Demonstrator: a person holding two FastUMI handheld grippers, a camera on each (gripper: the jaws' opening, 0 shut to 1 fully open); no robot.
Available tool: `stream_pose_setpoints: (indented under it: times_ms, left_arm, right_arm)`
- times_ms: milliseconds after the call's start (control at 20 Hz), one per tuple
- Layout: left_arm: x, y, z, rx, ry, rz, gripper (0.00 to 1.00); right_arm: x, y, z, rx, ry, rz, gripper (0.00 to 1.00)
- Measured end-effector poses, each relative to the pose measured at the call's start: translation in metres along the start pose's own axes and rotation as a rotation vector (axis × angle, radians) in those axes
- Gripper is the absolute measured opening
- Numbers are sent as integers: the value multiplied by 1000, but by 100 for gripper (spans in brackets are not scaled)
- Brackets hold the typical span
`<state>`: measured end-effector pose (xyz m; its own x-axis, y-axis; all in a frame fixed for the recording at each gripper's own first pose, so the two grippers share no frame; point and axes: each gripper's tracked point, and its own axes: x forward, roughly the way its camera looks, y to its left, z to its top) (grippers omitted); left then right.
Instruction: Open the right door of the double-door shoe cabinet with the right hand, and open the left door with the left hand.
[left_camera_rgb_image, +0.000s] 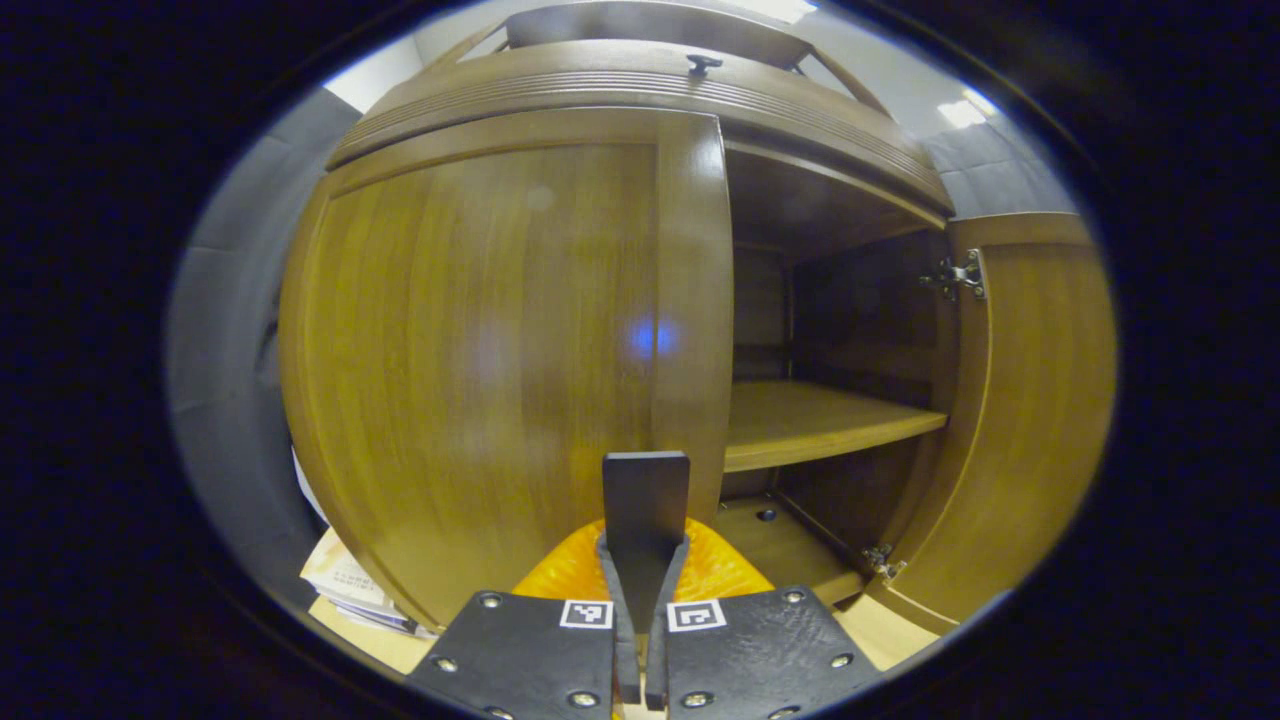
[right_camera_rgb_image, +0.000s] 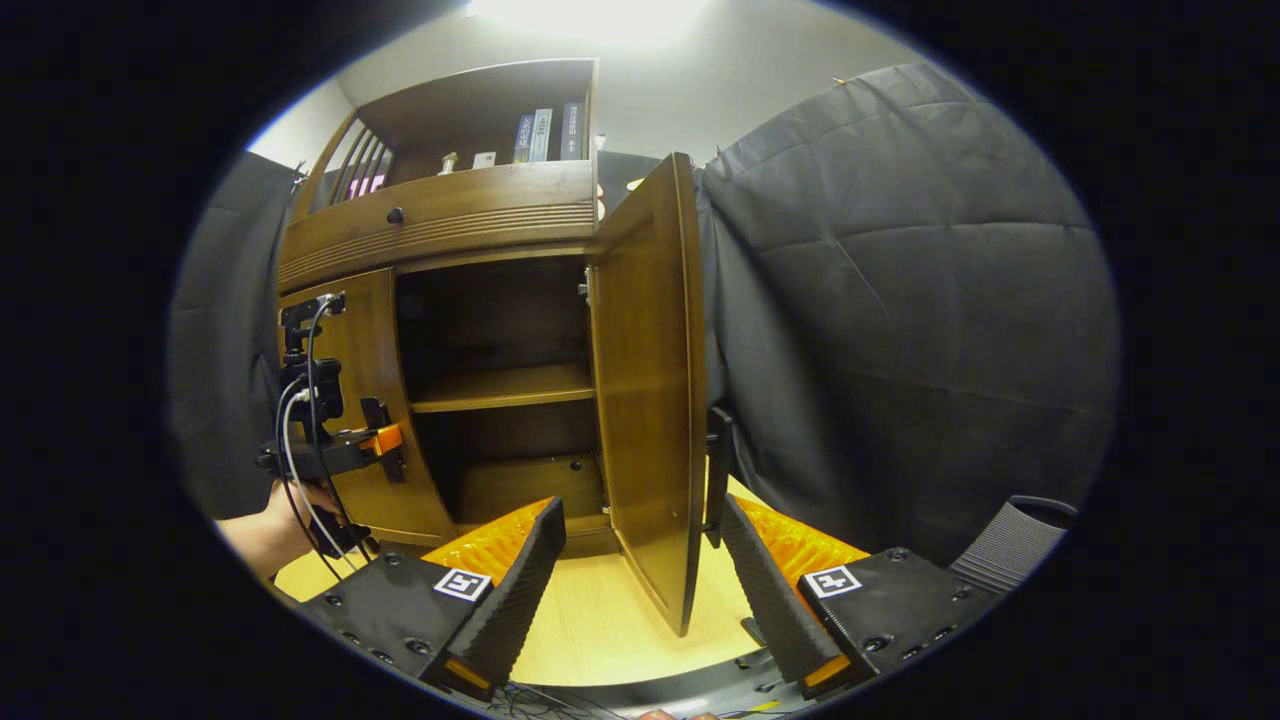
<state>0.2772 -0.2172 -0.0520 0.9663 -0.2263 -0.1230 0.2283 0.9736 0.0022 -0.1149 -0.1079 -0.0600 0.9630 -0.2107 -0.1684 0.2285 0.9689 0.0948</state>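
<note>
Right door (right_camera_rgb_image: 645, 400) stands open, centre frame, its edge between the spread fingers of the right tool (right_camera_rgb_image: 640, 560), untouched. Left tool (left_camera_rgb_image: 645, 510), fingers together, meets the closed left door (left_camera_rgb_image: 480, 360), centre-left.

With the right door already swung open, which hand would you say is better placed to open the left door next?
Left. The left tool sits shut right in front of the closed left door, near its inner edge. The right tool is open, straddling the open right door, away from the left one.
</note>
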Motion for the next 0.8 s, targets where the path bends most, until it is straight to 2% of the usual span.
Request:
stream_pose_setpoints:
  times_ms: [300, 800]
  left_arm:
    - [-50, 6, -2, -8, -6, -43, 5]
    - [-141, 45, -10, -20, -22, 0, 5]
  right_arm:
    - [6, 27, -10, 36, 14, 81, 93]
    - [16, 94, -20, 40, 8, 283, 93]
